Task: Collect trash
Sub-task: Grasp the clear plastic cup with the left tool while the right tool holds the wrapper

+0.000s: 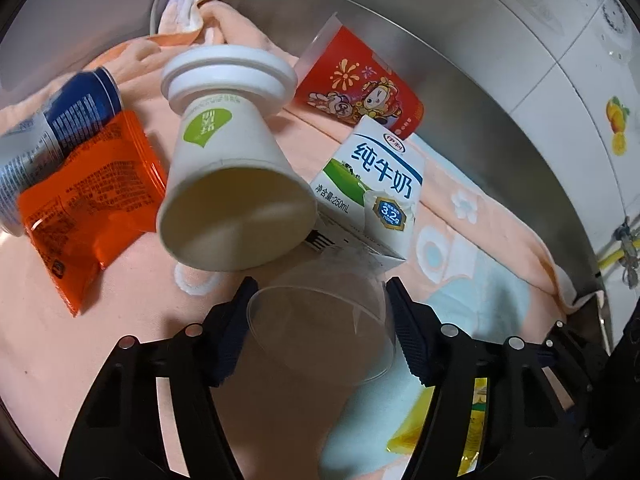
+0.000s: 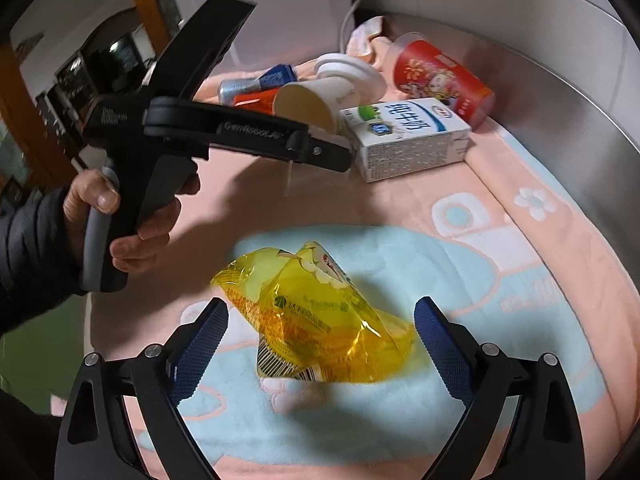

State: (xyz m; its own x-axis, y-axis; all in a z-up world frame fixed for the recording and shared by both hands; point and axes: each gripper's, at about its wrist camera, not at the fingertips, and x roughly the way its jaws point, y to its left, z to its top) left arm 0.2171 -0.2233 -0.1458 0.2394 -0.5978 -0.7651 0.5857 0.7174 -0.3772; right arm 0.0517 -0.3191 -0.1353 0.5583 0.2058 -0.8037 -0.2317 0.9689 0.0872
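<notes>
Left tongs (image 1: 320,300) clasping clear cup (image 1: 320,328); right tongs (image 2: 322,320) agape around yellow wrapper (image 2: 312,316).

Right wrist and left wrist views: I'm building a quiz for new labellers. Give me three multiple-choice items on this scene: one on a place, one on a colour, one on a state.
1. The milk carton lies:
A. on the towel, beside the white paper cup
B. in a bin
C. in a gripper

2. The wrapper in front of the right gripper is:
A. blue
B. yellow
C. green

3. The right gripper's jaws are:
A. shut, empty
B. clamped on the carton
C. open, astride the wrapper

Answers:
1 A: the milk carton rests on the towel next to the white paper cup.
2 B: the wrapper is clear yellow.
3 C: the right gripper stands wide either side of it.
</notes>
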